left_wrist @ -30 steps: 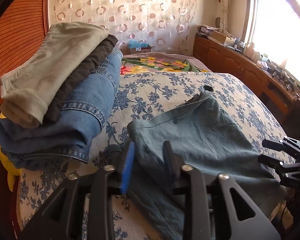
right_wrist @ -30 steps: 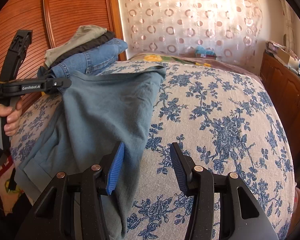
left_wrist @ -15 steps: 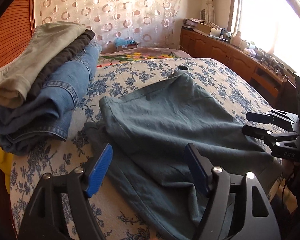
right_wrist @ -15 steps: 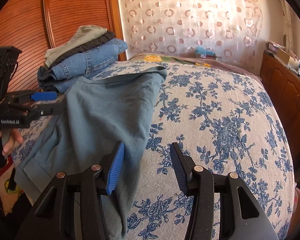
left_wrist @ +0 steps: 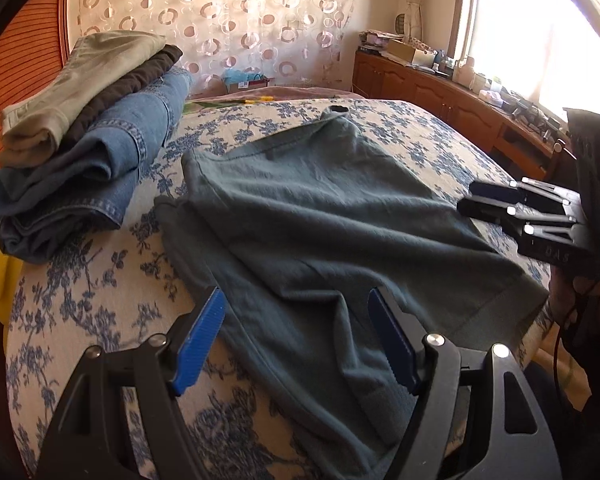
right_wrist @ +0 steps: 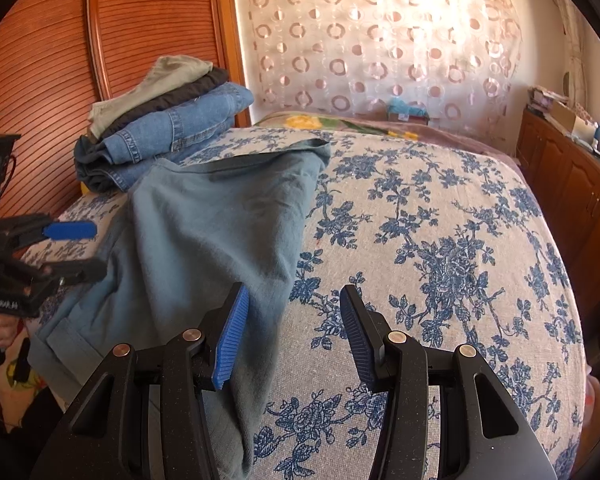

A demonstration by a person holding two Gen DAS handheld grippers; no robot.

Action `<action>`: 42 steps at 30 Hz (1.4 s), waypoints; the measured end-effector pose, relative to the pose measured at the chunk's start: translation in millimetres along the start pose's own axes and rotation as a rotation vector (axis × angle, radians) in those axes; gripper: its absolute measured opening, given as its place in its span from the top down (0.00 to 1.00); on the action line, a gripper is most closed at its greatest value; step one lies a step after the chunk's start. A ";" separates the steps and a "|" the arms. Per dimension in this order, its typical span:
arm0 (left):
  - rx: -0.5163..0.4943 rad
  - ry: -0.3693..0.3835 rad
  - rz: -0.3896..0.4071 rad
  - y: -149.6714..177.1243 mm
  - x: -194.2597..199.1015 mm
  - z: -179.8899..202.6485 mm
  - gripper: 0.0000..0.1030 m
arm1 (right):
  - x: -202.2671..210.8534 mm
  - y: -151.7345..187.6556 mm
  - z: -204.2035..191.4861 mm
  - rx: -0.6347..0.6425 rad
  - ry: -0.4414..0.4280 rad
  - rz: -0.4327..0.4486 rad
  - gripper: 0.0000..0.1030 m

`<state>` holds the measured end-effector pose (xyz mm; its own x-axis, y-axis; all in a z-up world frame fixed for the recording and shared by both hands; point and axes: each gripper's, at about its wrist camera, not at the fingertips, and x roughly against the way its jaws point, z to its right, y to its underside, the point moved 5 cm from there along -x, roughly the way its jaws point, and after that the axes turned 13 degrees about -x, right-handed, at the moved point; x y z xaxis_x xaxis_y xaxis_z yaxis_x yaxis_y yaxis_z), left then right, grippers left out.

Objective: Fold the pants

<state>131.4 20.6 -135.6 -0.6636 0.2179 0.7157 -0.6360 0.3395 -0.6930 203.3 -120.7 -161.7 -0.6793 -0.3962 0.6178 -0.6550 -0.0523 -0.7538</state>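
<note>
Both hand-held grippers open
Left black, blue-padded hand-held gripper [left_wrist: 296, 340] gapes wide, pointing downward; the right hand-held gripper [right_wrist: 290, 336] stands half-spread, gripping nothing.

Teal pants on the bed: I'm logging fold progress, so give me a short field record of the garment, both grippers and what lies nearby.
garment: teal pants, spread rumpled on the floral bedspread, one end hanging over the near edge
left gripper: open, jaws have just been opening, hovering over the cloth, gripping nothing
right gripper: open, empty, at the pants' right edge
nearby: stack of folded pants by the headboard, apart from the teal pair
</note>
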 end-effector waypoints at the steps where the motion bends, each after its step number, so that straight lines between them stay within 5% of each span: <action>1: 0.002 0.005 -0.005 3.0 0.7 2.2 0.28 | 5.7 -1.8 -0.2 0.006 0.018 0.029 0.53; 13: -0.020 0.026 0.000 26.2 26.9 27.6 0.28 | 51.8 19.7 -24.8 0.029 -0.012 0.042 0.53; 24: -0.024 0.060 0.003 33.3 38.3 42.1 0.62 | 61.9 45.4 -38.3 0.033 -0.053 -0.007 0.59; 42: 0.017 0.087 -0.035 39.1 27.9 46.9 0.65 | 65.3 61.9 -38.8 0.020 -0.058 -0.043 0.59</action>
<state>69.6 -3.0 -146.7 -0.6043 0.2851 0.7440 -0.6654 0.3330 -0.6681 105.6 -114.2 -159.3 -0.6299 -0.4455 0.6362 -0.6761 -0.0887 -0.7315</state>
